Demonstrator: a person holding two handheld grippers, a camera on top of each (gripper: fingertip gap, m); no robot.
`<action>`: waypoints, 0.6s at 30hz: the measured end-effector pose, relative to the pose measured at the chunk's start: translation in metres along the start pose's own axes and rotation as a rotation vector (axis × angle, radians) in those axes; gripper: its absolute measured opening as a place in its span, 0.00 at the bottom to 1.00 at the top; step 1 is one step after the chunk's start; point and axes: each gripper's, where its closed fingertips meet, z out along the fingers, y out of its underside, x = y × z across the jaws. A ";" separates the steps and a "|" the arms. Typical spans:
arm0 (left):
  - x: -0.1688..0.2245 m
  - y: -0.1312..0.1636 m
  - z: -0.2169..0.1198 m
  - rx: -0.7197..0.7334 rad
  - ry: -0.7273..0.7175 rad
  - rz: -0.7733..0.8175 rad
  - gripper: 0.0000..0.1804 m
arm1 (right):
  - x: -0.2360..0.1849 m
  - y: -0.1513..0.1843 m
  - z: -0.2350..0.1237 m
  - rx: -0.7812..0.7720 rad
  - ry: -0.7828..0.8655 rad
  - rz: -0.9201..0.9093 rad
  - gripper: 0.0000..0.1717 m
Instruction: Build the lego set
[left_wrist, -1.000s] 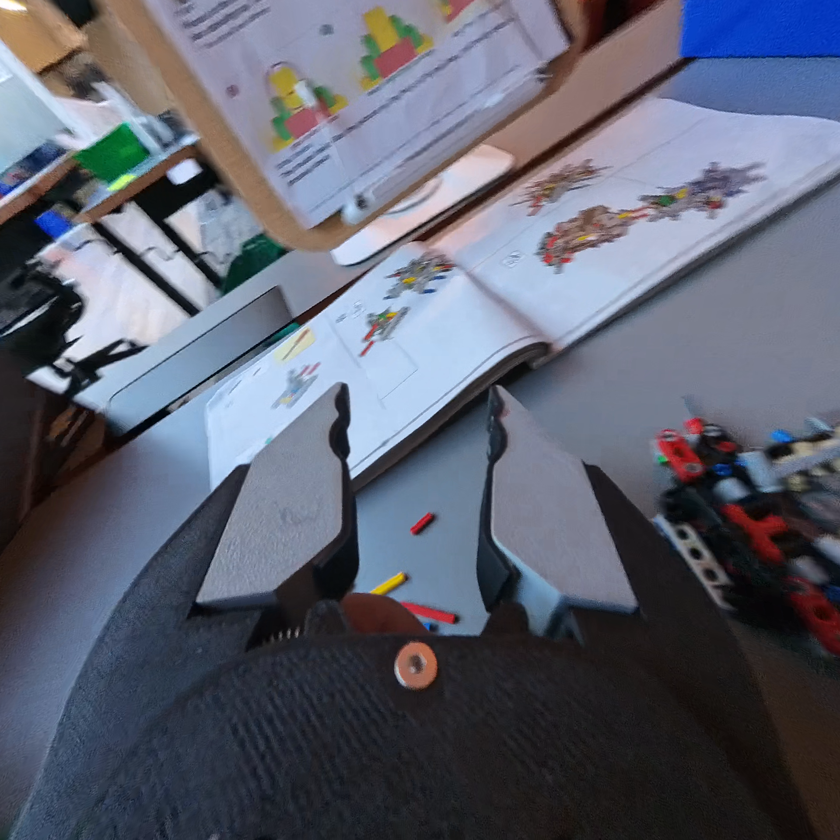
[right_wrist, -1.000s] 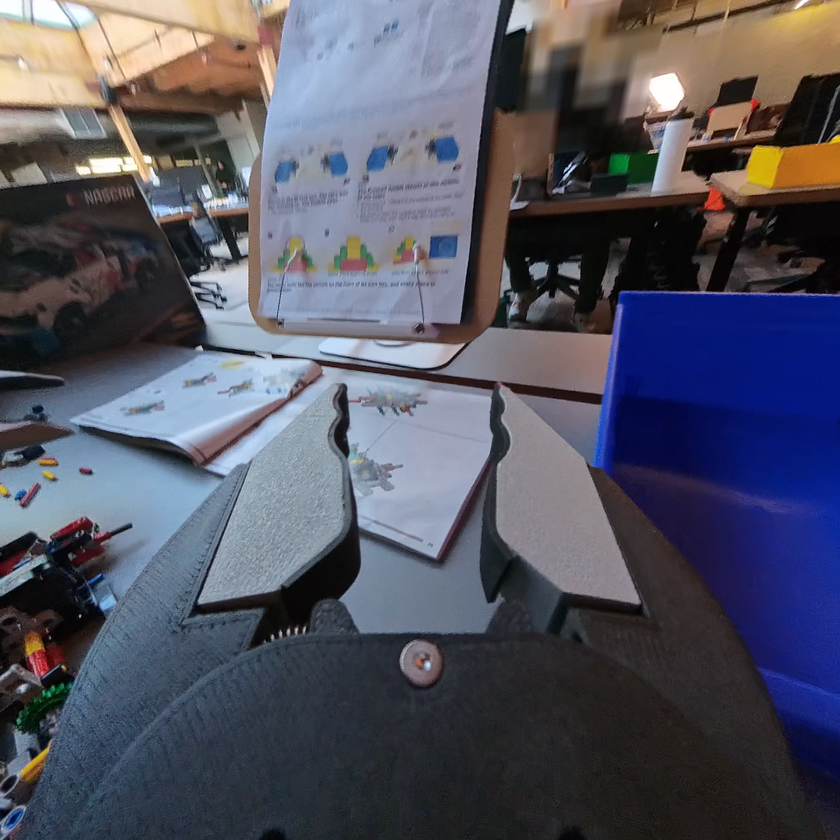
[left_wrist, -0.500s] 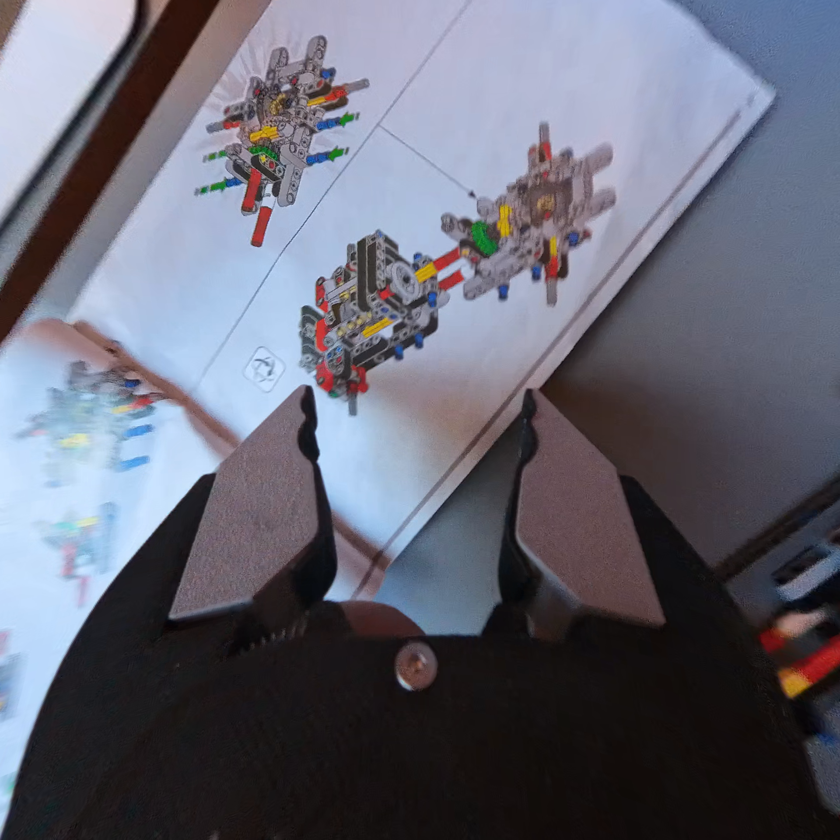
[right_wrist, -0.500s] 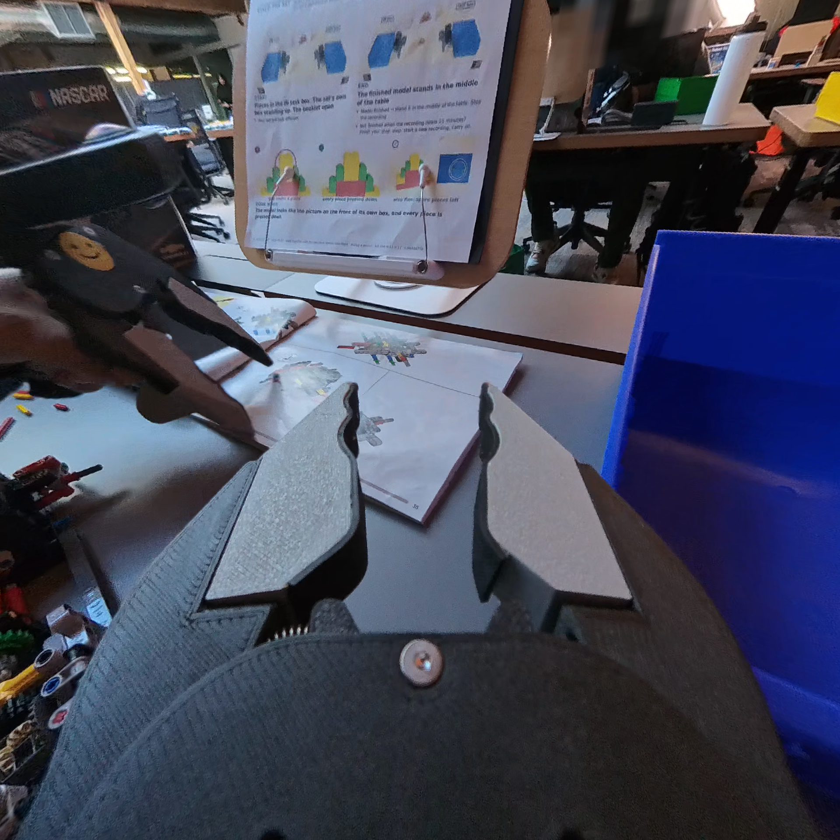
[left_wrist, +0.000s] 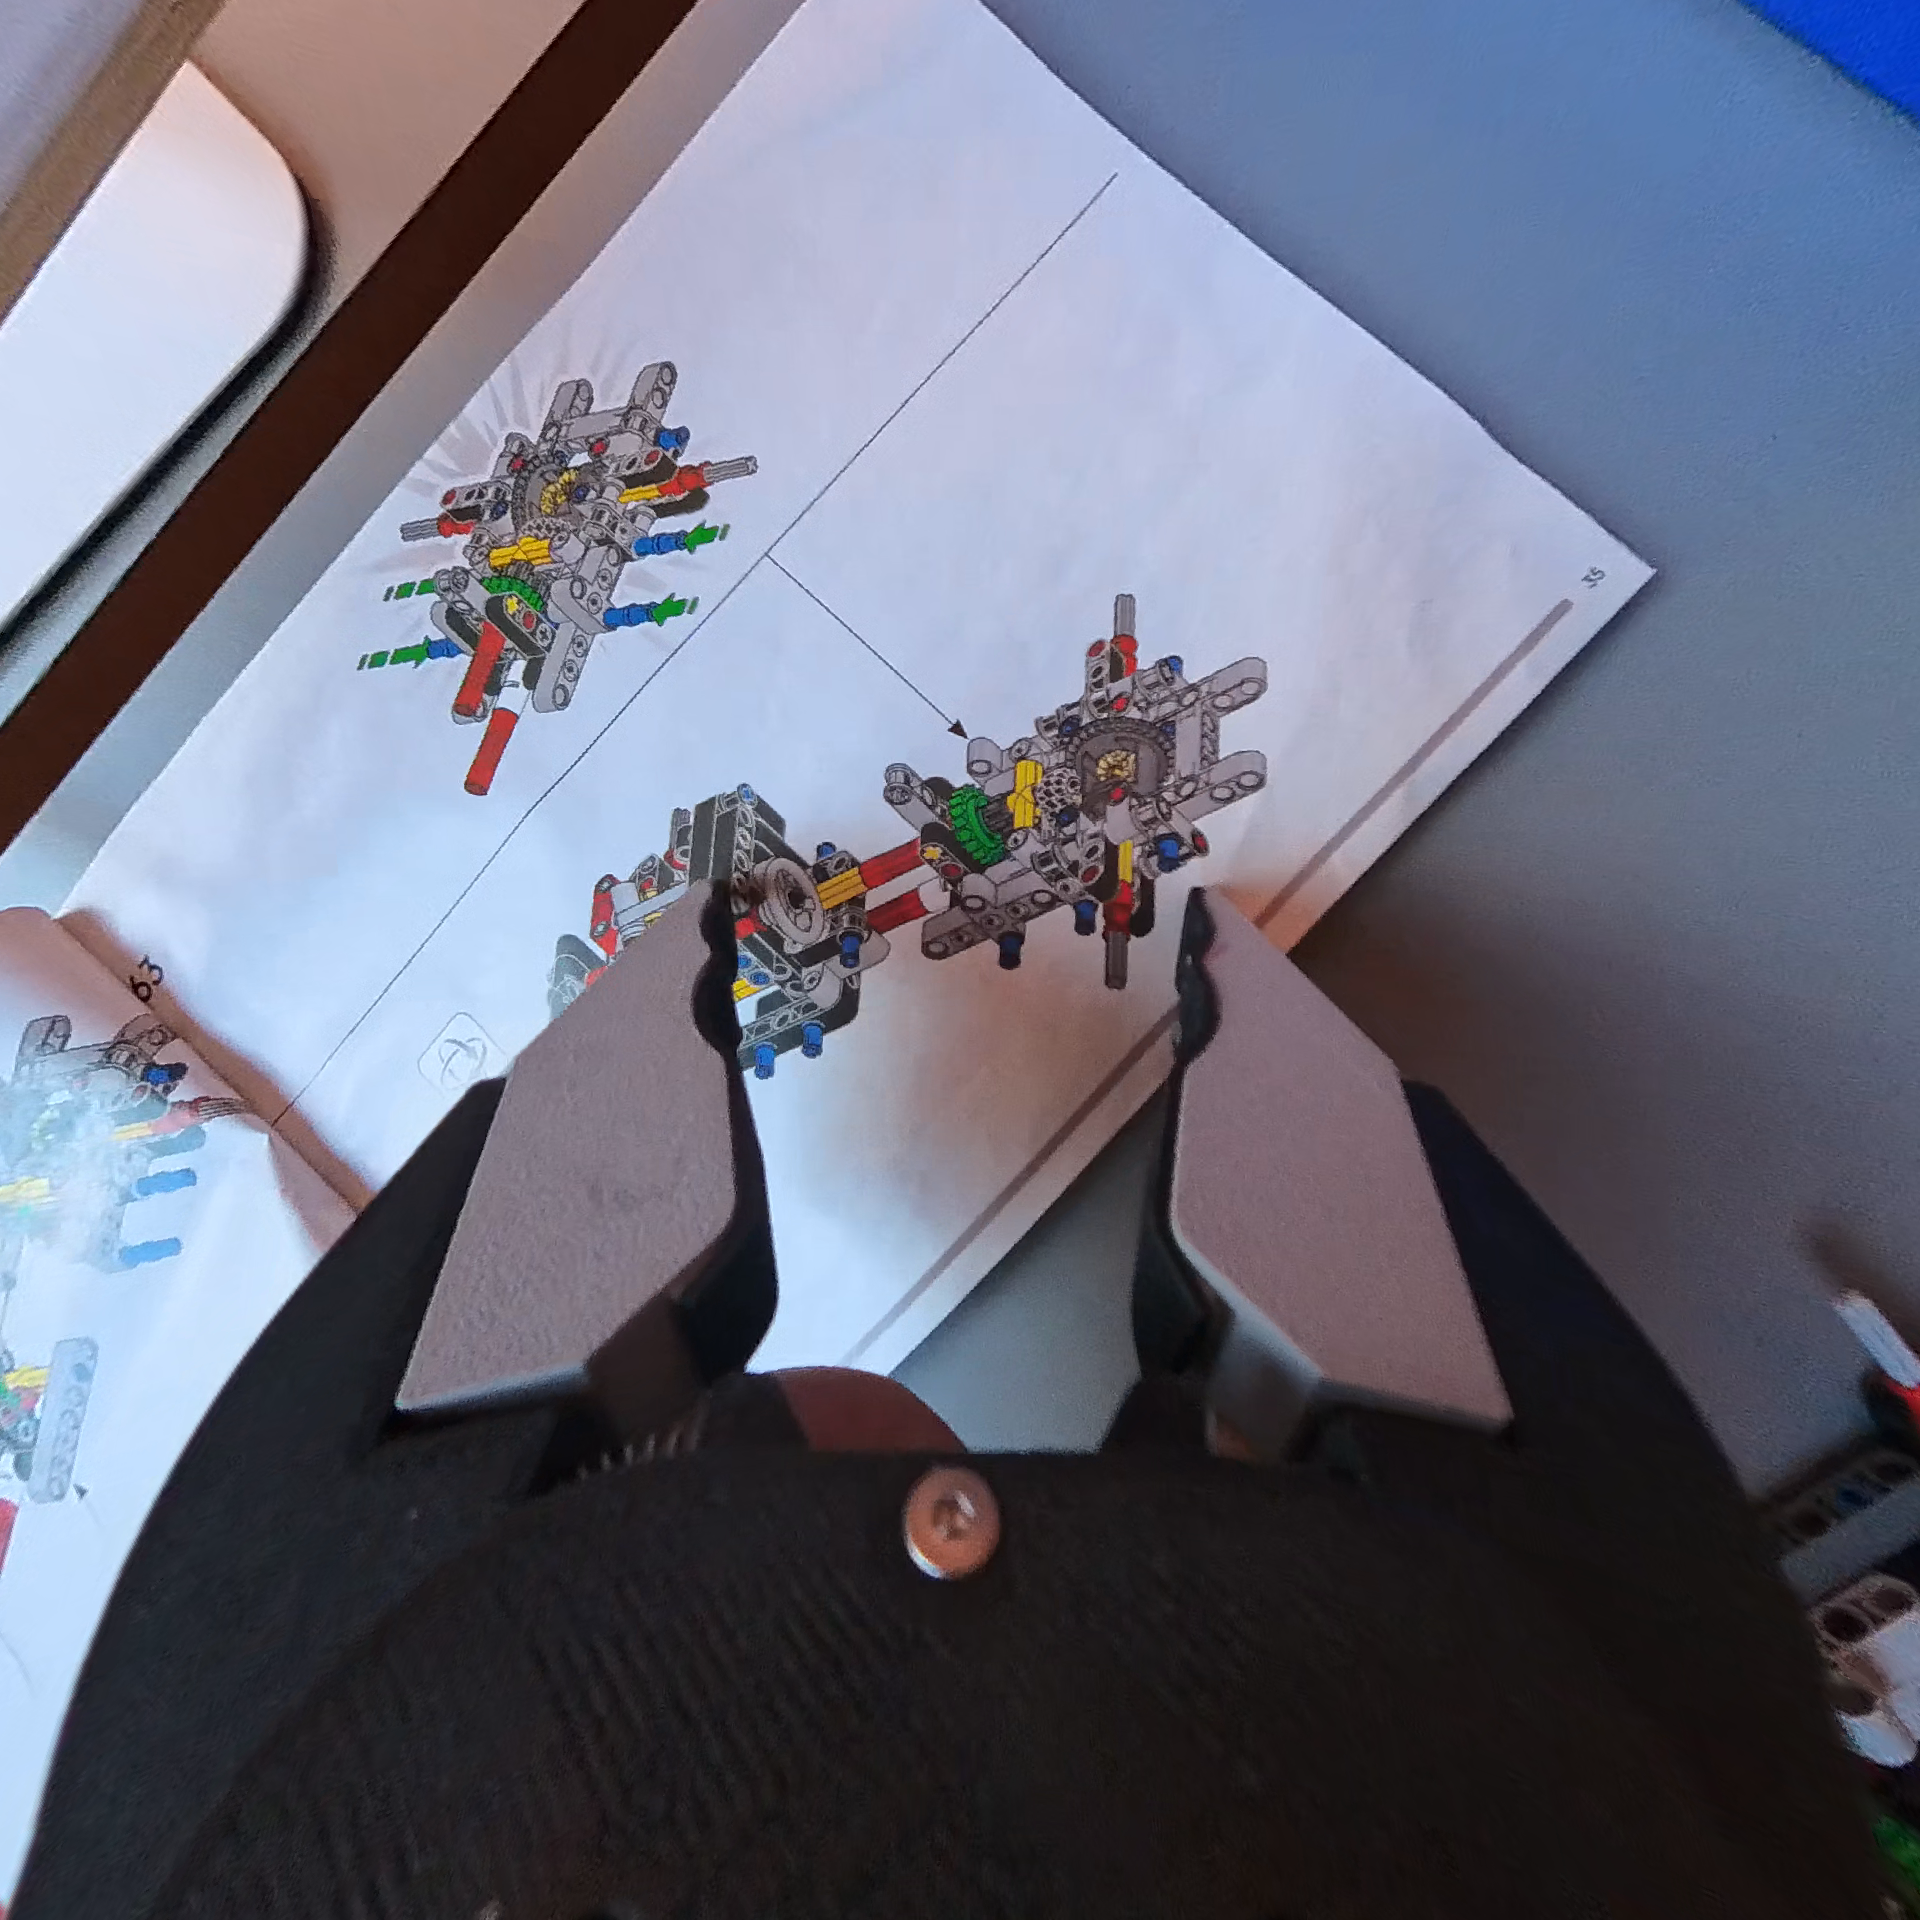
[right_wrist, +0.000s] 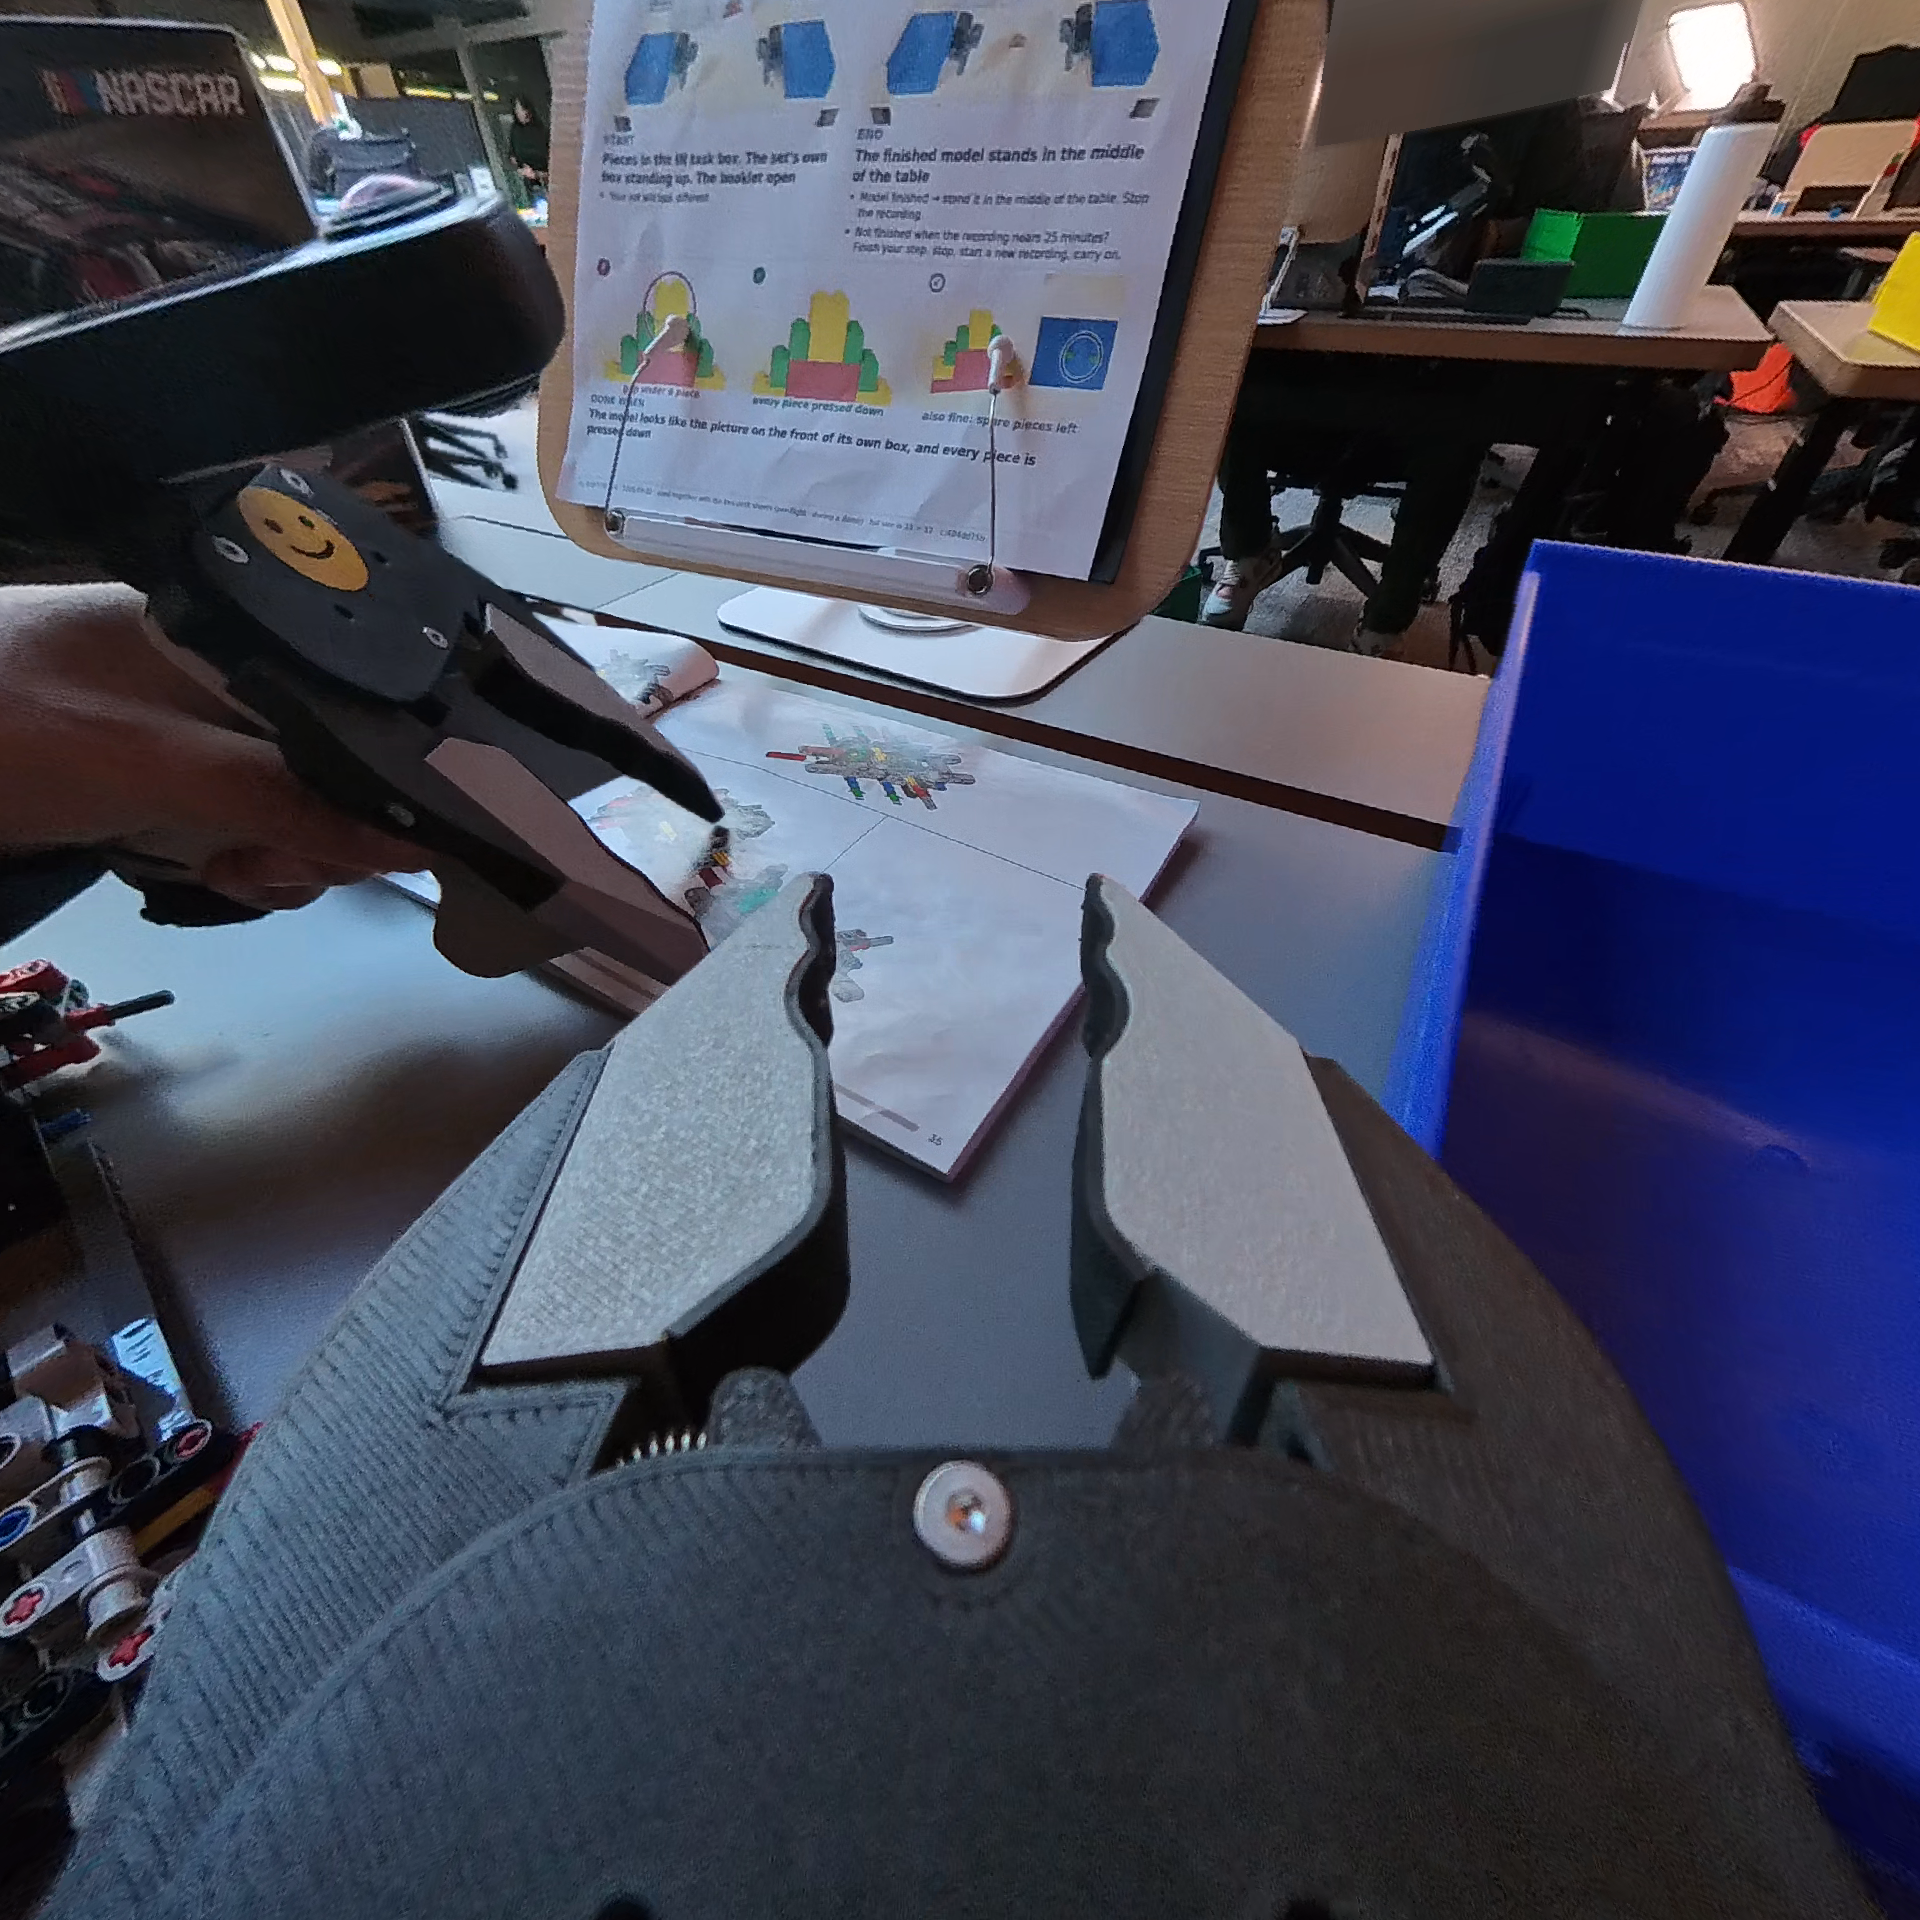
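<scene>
Above the open instruction booklet the left gripper tilts downward, fingers spread wide, holding nothing. Near it, the right gripper hovers level, half spread and bare. Coloured assembly drawings cover the white pages on the grey table.

Left gripper angled steeply downward, jaws spread wide and bare, gripped by a hand (seen from the right). Right gripper held level, jaws parted, bare.
</scene>
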 end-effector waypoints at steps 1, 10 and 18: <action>0.001 -0.001 0.000 0.001 -0.006 0.003 0.46 | -0.001 0.000 0.001 -0.001 0.000 -0.011 0.26; 0.027 -0.009 -0.019 -0.007 -0.049 0.174 0.49 | -0.002 0.013 0.008 -0.048 -0.002 -0.082 0.18; 0.008 -0.014 -0.037 0.010 -0.143 0.185 0.51 | 0.000 0.012 0.005 -0.032 -0.022 -0.074 0.09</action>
